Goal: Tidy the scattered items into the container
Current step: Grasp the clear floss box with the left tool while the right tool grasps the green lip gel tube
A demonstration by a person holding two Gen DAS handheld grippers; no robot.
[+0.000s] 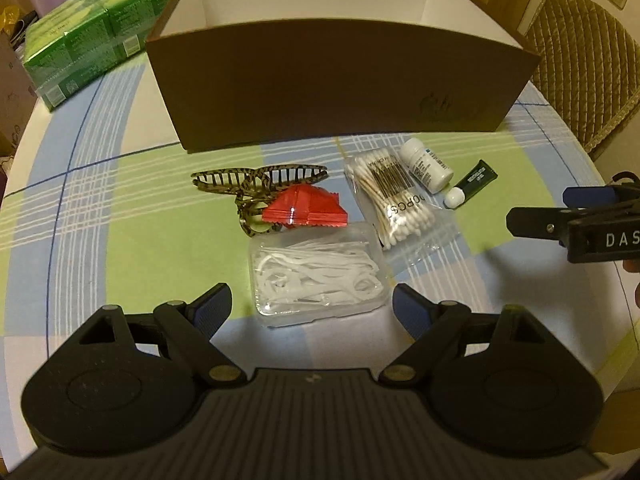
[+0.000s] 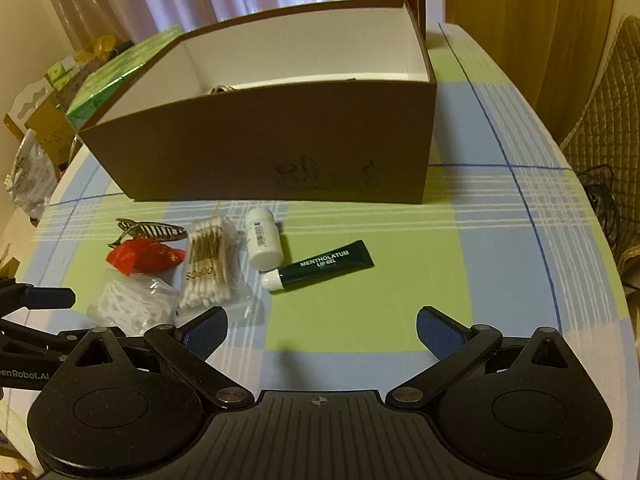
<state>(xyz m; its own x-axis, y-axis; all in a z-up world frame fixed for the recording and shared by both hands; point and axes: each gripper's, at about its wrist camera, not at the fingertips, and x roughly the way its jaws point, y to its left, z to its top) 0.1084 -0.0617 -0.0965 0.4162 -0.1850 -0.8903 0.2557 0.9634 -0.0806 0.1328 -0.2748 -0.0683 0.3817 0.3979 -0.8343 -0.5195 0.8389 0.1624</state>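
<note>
Six items [image 1: 320,276] ahead of L hand-held gripper [image 1: 312,308].

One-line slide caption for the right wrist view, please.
Open right tool faces lip gel tube, white bottle and cotton swabs before brown box.

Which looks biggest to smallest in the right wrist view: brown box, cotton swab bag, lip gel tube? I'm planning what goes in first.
1. brown box, by far.
2. cotton swab bag.
3. lip gel tube, slightly smaller than the bag; both lie similarly near.

- Left gripper [image 1: 312,304] jaws spread wide above a clear floss-pick case [image 1: 318,276].
- Hair claw [image 1: 256,182], red packet [image 1: 308,208], cotton swabs [image 1: 394,200] lie before the brown box [image 1: 340,84].
</note>
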